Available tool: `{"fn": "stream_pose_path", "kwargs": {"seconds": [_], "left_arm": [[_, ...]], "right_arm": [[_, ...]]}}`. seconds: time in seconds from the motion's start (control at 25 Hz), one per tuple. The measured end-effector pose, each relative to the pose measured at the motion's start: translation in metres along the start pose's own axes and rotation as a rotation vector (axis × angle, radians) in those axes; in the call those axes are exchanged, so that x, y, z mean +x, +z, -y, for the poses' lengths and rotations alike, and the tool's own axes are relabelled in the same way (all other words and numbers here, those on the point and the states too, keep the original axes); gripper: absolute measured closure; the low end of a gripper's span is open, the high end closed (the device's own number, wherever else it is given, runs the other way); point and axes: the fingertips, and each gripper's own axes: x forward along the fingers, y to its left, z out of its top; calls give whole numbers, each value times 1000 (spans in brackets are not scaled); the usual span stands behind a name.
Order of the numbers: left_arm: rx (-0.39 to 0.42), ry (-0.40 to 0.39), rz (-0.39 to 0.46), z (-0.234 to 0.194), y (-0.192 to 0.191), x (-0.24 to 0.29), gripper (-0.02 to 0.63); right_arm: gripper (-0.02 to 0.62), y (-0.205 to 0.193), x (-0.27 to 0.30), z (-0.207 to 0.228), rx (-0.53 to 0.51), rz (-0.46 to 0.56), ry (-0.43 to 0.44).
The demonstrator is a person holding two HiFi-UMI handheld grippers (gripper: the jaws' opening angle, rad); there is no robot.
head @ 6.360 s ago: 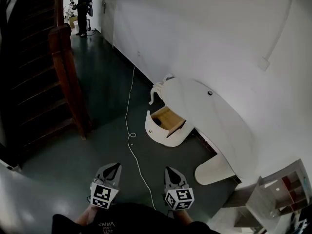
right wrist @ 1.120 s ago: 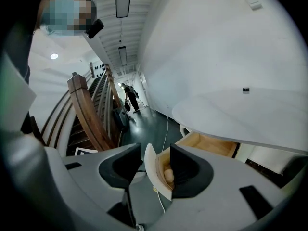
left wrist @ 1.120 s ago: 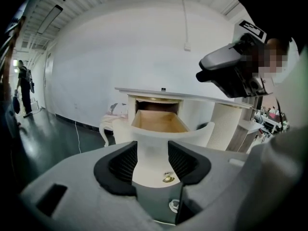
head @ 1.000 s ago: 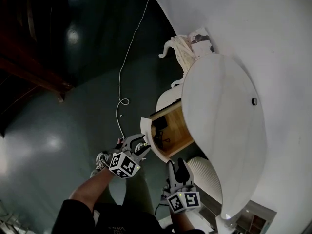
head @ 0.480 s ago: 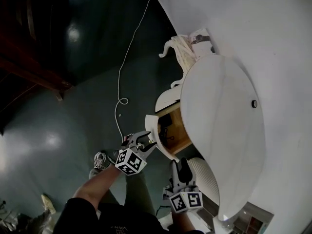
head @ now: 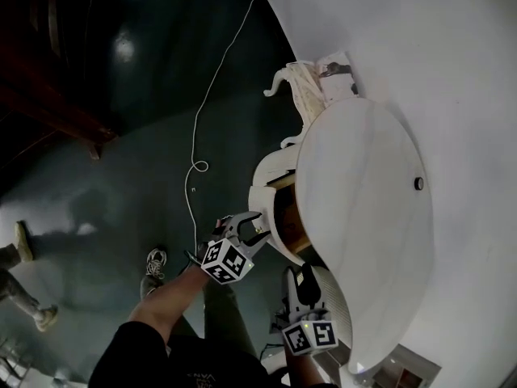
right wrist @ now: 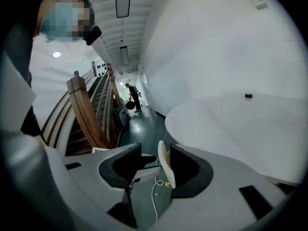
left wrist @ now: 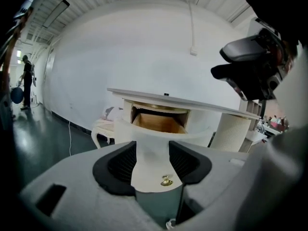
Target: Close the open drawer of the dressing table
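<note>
The white dressing table (head: 363, 217) stands against the wall at the right. Its curved white drawer front (head: 262, 204) stands a little way out, and a strip of the wooden inside (head: 289, 221) shows. My left gripper (head: 252, 226) is open, with its tips at the drawer front. In the left gripper view the drawer front (left wrist: 151, 143) and its brass knob (left wrist: 166, 180) fill the gap between the left gripper's (left wrist: 152, 162) pads. My right gripper (head: 300, 283) hangs open below the drawer. In the right gripper view the drawer front's edge (right wrist: 166, 165) shows between the right gripper's (right wrist: 154, 170) pads.
A white cable (head: 198, 128) snakes over the dark floor. A white chair (head: 295, 83) stands beyond the table, and a ribbed round stool (head: 335, 297) stands beside my right gripper. A dark wooden staircase (head: 48, 95) is at the far left. Someone's feet (head: 16, 277) are at the left edge.
The drawer has slid in toward the table, and less of its wooden inside shows. My left gripper moved the same way with the drawer front. A person's feet appeared at the left edge.
</note>
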Motion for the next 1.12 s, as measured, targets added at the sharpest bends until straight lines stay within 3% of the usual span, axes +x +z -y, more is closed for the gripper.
{"fn": "stream_pose_path", "kwargs": {"seconds": [0.24,1.12], "left_arm": [[-59,-6,42,-2,6,16,399],[-114,-8,139,-3,33,78,399]], "right_arm": [[405,5,8,8,-20,-6,22],[407,21,11,46,-47,13,32]]}}
